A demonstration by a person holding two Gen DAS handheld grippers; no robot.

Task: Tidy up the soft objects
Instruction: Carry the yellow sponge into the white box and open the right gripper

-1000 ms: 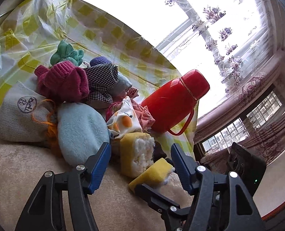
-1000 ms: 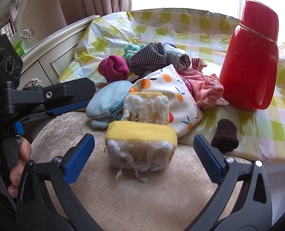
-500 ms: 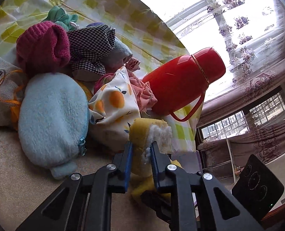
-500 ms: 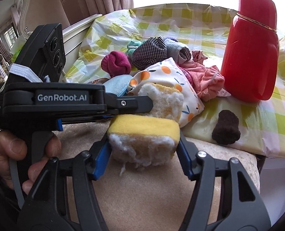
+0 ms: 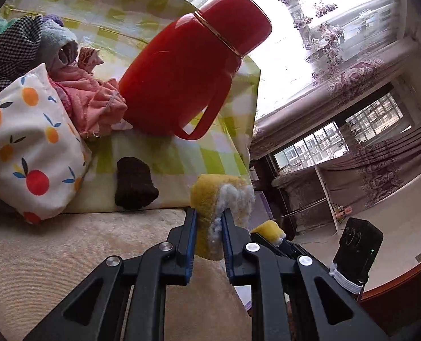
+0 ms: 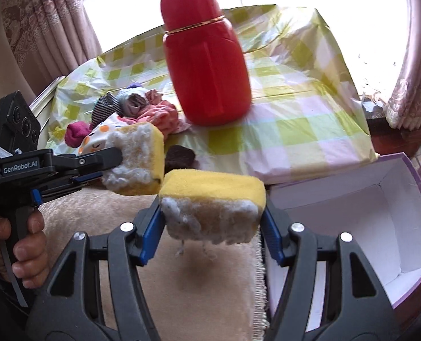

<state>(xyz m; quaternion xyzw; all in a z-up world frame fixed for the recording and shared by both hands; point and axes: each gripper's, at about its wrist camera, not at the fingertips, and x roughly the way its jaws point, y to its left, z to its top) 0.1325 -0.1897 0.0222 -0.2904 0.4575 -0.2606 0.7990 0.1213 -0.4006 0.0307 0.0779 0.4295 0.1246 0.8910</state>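
Left tongs [image 5: 209, 227] clamped hard on a yellow sponge [image 5: 219, 199], squeezed thin between the pads, fluffy white side facing right. The sponge is off the surface, above the beige plush cover [image 5: 68, 255]. Right tongs [image 6: 212, 221] grip a second sponge [image 6: 213, 199] across its width, about half open, yellow face up, white fuzz forward, also in the air. In the right view the two sponges sit just beside each other, left one slightly higher and further back. A hand [image 6: 20, 244] holds the left tool's handle. An open white box [image 6: 352, 213] with a lilac rim sits right of the held sponge. Behind: red thermos [image 6: 207, 65] on the checked cloth [image 6: 295, 113], dark knit piece [image 5: 135, 184], fruit-print pouch [image 5: 28, 147], pink cloth [image 5: 91, 99] in a pile of other fabrics.
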